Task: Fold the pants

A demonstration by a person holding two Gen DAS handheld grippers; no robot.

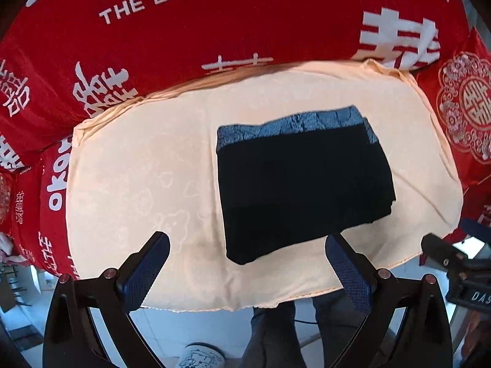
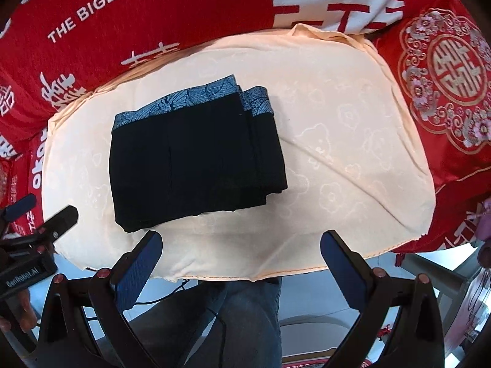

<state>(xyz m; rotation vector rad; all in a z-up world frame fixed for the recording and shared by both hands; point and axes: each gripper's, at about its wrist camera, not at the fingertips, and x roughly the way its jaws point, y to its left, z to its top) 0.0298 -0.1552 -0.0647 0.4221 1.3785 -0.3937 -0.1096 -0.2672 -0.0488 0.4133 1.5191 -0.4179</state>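
Observation:
The black pants [image 1: 300, 184] lie folded into a compact rectangle on the cream cloth [image 1: 138, 184], their blue patterned waistband [image 1: 291, 125] at the far edge. They also show in the right wrist view [image 2: 193, 165], left of centre. My left gripper [image 1: 247, 242] is open and empty, held above the cloth's near edge just short of the pants. My right gripper [image 2: 241, 239] is open and empty, near the pants' front right corner. The right gripper's finger shows at the right edge of the left wrist view [image 1: 442, 251]; the left gripper's finger shows in the right wrist view [image 2: 58, 219].
The cream cloth [image 2: 353, 153] covers a surface over a red bedspread [image 1: 214, 21] with white lettering. A red embroidered cushion [image 2: 451, 73] lies to the right. The person's legs [image 2: 230, 312] and pale floor show below the near edge.

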